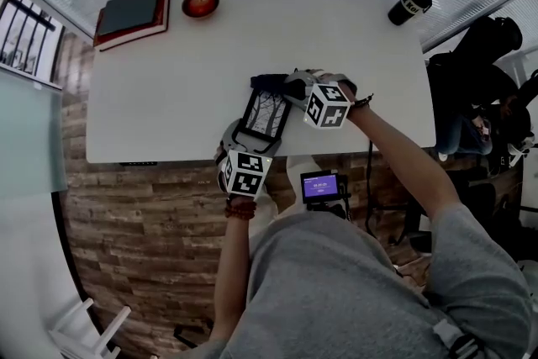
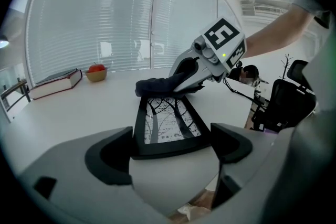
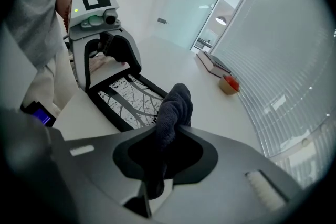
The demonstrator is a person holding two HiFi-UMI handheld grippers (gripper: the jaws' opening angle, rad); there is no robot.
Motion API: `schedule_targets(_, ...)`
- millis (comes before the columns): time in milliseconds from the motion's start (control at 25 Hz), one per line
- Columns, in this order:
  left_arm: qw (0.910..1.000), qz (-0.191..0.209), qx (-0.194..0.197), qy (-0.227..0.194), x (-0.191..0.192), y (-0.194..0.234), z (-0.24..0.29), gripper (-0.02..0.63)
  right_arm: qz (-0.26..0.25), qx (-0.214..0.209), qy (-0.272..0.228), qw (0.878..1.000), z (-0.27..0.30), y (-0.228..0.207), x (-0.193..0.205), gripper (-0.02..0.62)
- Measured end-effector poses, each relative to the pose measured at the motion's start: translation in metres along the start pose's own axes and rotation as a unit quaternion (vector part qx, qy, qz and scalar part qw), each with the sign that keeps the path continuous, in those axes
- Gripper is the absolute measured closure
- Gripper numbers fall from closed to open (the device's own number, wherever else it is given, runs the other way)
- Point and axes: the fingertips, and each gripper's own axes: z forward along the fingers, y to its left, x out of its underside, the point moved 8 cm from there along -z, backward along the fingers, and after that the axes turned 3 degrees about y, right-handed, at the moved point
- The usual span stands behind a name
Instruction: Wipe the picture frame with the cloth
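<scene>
The left claw (image 2: 169, 147) is clamped on the near edge of the black rectangular picture frame (image 2: 167, 121), which sits at the white surface's (image 1: 168, 88) front rim; the right claw (image 3: 165, 152) pinches a dark bunched cloth (image 3: 174, 106) touching the frame's far end.

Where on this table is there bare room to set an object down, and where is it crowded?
Bare: the wide stretch of table between the bowl and the tumbler; the left part in front of the book; the right end beyond the right gripper. Crowded: the near edge, where left gripper, picture frame and cloth meet.
</scene>
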Motion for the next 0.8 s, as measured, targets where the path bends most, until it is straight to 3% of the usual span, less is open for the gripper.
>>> schedule_targets(360, 1.0000, -0.005, -0.004, -0.001, 0.002, 0.002, -0.002, 0.152, 0.081, -0.006, -0.001, 0.997, -0.007, 0.037, -0.010, 0.535)
schedule_targets(800, 0.9999, -0.007, -0.008, -0.001, 0.000, 0.004, 0.000, 0.160, 0.145, -0.061, -0.036, 0.987, -0.009, 0.066, -0.028, 0.532)
